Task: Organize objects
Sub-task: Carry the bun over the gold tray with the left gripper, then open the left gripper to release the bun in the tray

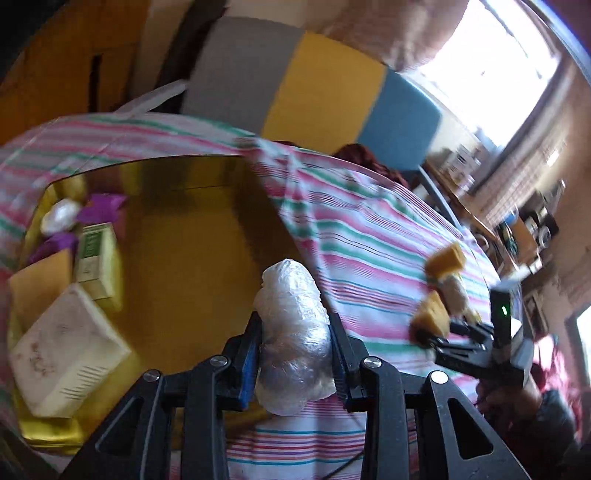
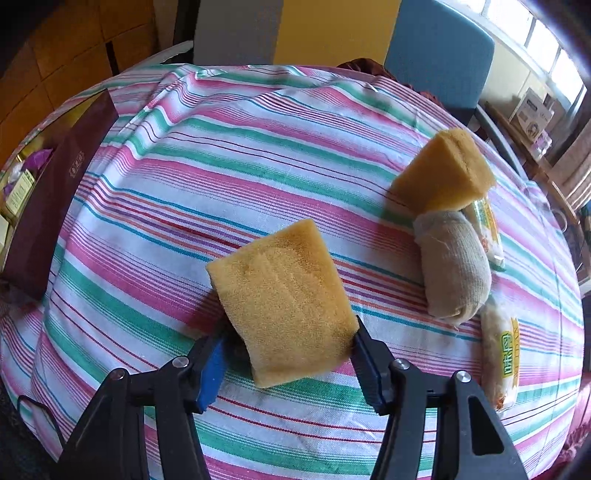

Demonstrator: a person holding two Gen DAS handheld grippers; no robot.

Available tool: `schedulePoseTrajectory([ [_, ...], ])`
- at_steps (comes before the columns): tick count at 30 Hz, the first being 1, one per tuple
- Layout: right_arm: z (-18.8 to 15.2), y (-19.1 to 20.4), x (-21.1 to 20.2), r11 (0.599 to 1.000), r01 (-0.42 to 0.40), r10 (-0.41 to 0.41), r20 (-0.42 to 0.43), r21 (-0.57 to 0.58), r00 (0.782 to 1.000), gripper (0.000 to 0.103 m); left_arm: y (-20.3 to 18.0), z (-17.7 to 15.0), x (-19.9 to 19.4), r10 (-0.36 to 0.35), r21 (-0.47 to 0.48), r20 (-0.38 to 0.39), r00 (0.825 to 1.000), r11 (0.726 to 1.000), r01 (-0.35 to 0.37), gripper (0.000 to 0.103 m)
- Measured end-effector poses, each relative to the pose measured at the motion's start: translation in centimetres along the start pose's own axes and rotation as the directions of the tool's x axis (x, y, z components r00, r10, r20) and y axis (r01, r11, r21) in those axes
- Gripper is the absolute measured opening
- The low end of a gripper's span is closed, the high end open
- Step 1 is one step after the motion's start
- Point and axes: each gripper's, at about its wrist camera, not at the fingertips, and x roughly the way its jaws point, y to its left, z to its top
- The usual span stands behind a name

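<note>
Over the gold box (image 1: 192,236), the left tool (image 1: 295,354) grips a plastic-wrapped bundle (image 1: 291,332).

a striped cloth (image 2: 258,155) in pink, green and white covers the table across the middle of the frame. behind it, at the top, stand grey (image 2: 236,29), yellow (image 2: 332,29) and blue (image 2: 439,51) panels. a bright window (image 1: 491,70) fills the upper right, with cluttered shelves (image 1: 524,225) below it at the right edge.

Box contents (image 1: 74,258) motion-blurred, labels unreadable
</note>
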Motion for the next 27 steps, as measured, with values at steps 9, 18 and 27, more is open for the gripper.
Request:
schedulePoseTrajectory([
  [9, -0.1, 0.5, -0.3, 0.999, 0.028, -0.028, 0.01, -0.036, 1.0, 0.06, 9.7, 5.4, 1.2, 0.07, -0.233, -0.073, 0.995, 0.969, -0.085, 0.034],
  [18, 0.2, 0.7, 0.0, 0.998, 0.034, -0.033, 0.016, -0.053, 0.999, 0.06, 11.7, 10.4, 7.0, 0.222, -0.176, -0.109, 0.969, 0.955, -0.239, 0.038],
  [27, 0.3, 0.7, 0.0, 0.998, 0.031, -0.03, 0.016, -0.052, 0.999, 0.061, 12.3, 12.4, 7.4, 0.333, -0.094, -0.046, 0.942, 0.937, -0.336, 0.056],
])
